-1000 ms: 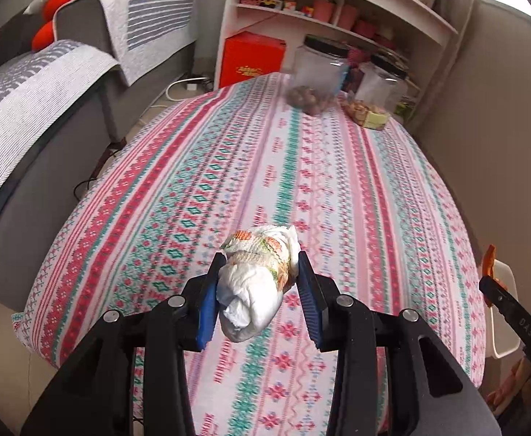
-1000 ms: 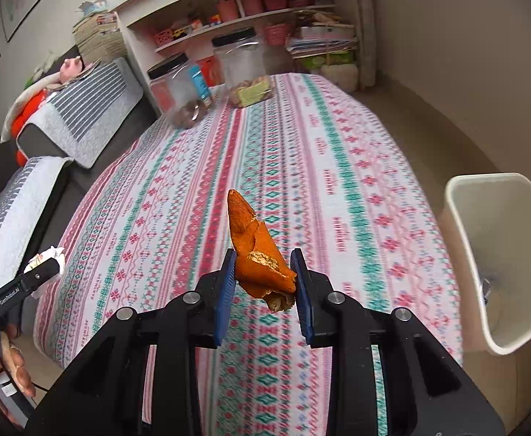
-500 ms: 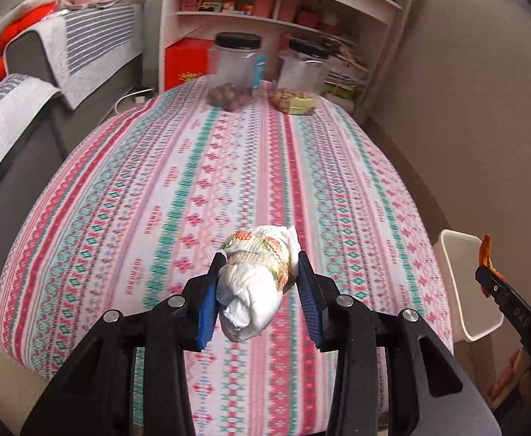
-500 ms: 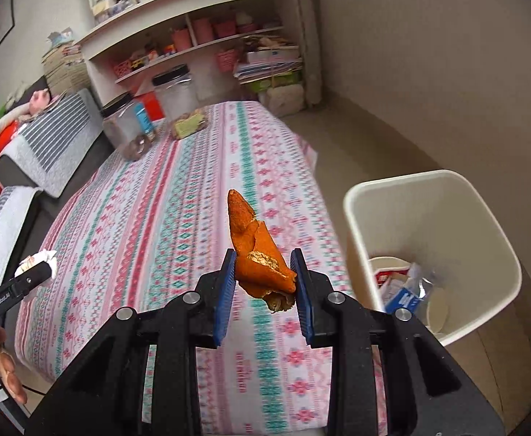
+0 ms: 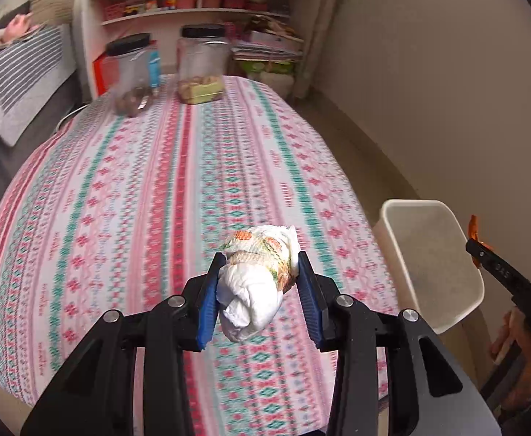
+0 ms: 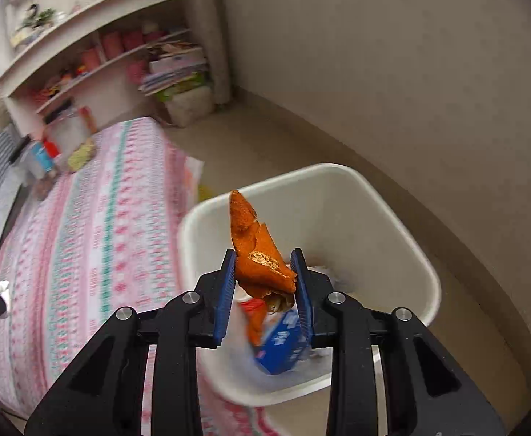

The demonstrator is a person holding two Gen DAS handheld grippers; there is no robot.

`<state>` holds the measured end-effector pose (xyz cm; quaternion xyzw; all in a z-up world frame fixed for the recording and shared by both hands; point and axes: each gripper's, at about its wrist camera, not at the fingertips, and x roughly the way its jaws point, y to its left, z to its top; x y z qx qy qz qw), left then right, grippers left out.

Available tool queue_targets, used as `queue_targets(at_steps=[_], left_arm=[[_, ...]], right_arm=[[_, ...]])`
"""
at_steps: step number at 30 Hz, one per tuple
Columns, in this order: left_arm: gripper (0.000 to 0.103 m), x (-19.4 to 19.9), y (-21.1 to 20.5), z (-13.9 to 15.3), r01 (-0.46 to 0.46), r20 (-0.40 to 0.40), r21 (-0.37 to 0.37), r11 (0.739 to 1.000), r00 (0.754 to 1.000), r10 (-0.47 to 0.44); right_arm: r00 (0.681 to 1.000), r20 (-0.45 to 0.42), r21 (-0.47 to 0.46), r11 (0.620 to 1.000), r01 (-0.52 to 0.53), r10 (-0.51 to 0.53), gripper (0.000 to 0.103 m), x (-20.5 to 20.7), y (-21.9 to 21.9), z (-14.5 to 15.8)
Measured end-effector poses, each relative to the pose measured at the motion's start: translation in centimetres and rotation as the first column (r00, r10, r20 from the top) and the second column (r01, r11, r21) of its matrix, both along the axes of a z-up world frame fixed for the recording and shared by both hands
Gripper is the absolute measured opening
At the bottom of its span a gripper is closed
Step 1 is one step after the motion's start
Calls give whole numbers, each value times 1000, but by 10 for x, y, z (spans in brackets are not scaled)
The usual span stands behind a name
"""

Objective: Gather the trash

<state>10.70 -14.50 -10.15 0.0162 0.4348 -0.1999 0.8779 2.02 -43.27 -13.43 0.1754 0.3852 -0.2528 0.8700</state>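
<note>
Both tools were loaded. The right tool (image 6: 263,279) was clamped on the orange peel (image 6: 256,245), and it hung right over the open mouth of the white bin (image 6: 403,250). Down inside sat a blue carton (image 6: 280,345) and other scraps, blurred, so some trash was already collected. The peel looked one release away from joining it.

The left tool (image 5: 260,290) pinched the crumpled tissue (image 5: 256,279) above the near end of the table (image 5: 138,189), with the bin (image 5: 443,312) off beyond the table's right edge. That piece had a sideways carry left, by my read.

No loose trash showed on the patterned cloth; only two jars (image 5: 201,67) stood at the far end, well apart from the action. Room was decent: bare floor and a plain wall beyond the bin, the table edge just beside its rim. The squeeze was at the bin itself, where the left tool would have to share space with the right.
</note>
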Motion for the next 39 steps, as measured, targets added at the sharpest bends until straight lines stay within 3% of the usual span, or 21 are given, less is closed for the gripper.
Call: queue_targets(at_steps=[1, 4, 8, 14, 24, 26, 29, 39], left_arm=[[39, 0, -13, 0, 22, -2, 0, 1000, 1000, -22], [39, -1, -48, 1, 81, -1, -4, 997, 997, -81], [39, -5, -97, 4, 163, -18, -35, 986, 986, -164], [39, -16, -160, 10, 273, -21, -59, 960, 961, -275], [42, -19, -241, 8, 383, -97, -89, 919, 915, -391], [56, -18, -249, 5, 384, -115, -83, 920, 913, -391], [69, -19, -251, 5, 377, -113, -77, 923, 916, -384], [89, -37, -222, 19, 338, -2, 2, 941, 941, -338]], right_arm=[[1000, -12, -1, 1000, 23, -23, 30, -3, -9, -2], [997, -27, -5, 997, 75, -76, 51, -10, -25, -2], [988, -17, -20, 988, 152, -153, 72, -31, -44, 3], [963, -7, -23, 963, 268, -268, 87, -69, -69, 10], [906, -5, -13, 906, 423, -423, 94, -136, -94, 14], [898, -5, -3, 898, 439, -439, 94, -143, -97, 15], [890, 1, 5, 890, 456, -456, 94, -150, -97, 17], [894, 53, 5, 895, 446, -446, 96, -145, -74, 33]])
